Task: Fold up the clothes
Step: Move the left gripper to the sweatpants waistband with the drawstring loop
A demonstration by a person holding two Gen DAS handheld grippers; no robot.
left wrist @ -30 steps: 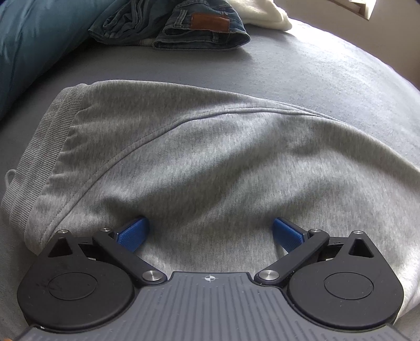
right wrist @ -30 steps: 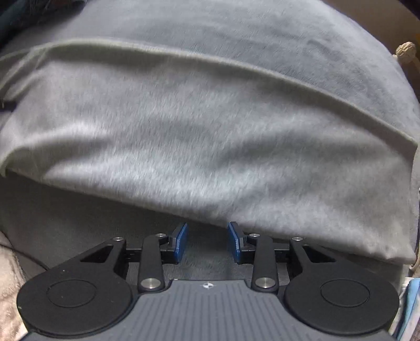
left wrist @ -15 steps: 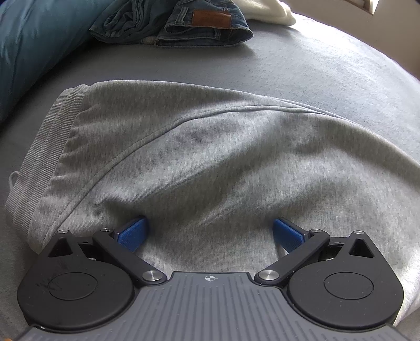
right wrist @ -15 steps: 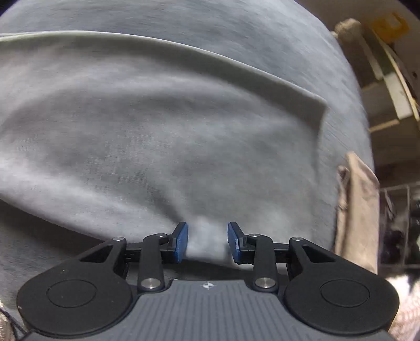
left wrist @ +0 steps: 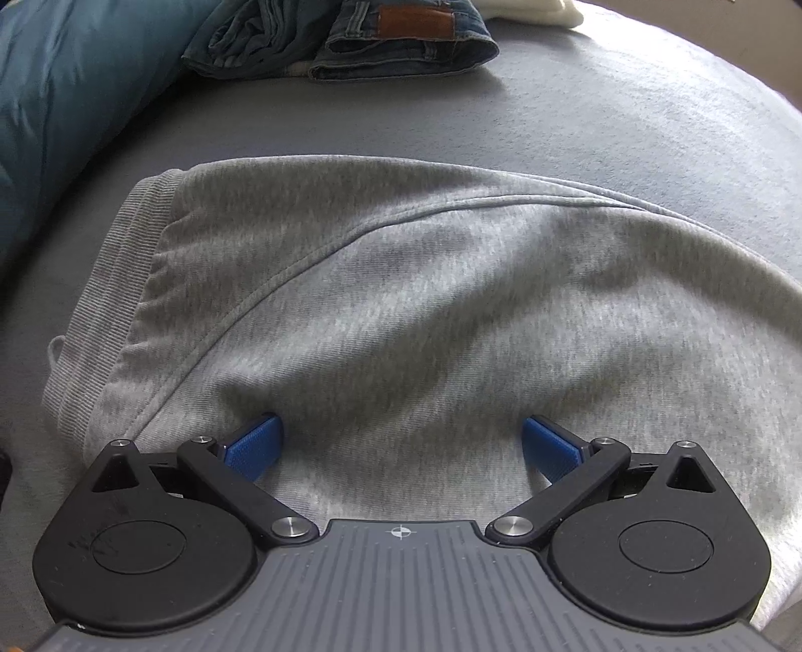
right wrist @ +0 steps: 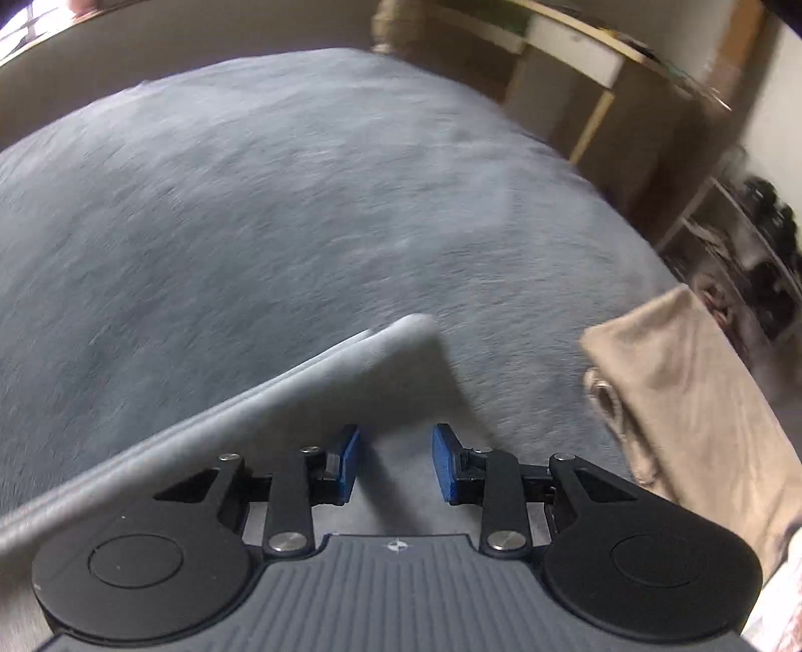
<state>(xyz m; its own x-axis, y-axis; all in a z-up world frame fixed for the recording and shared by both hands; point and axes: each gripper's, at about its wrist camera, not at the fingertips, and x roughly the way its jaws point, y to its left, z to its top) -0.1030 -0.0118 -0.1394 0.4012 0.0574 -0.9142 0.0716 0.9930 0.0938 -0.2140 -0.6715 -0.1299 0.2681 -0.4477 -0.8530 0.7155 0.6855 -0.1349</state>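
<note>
A light grey sweat garment (left wrist: 401, 301) with a ribbed band at its left end lies spread on the grey bed sheet (left wrist: 601, 125). My left gripper (left wrist: 401, 446) points down onto it, open wide, with both blue pads resting on the fabric and a flat stretch of cloth between them. In the right wrist view, which is motion-blurred, one corner of the grey garment (right wrist: 381, 361) runs from lower left to the middle. My right gripper (right wrist: 398, 461) sits over that corner, its jaws a narrow gap apart. Grey cloth shows in the gap, but I see no pinch.
Folded blue jeans (left wrist: 391, 40) and a white cloth (left wrist: 531, 10) lie at the far side of the bed, with a teal pillow (left wrist: 75, 100) on the left. A beige cloth (right wrist: 702, 401) hangs at the bed's right edge, with wooden shelves (right wrist: 742, 225) beyond.
My right gripper has swept along the garment's edge to its end corner and rolled, so the room's shelves are now in view. The left gripper has tipped slightly and stays on the cloth.
</note>
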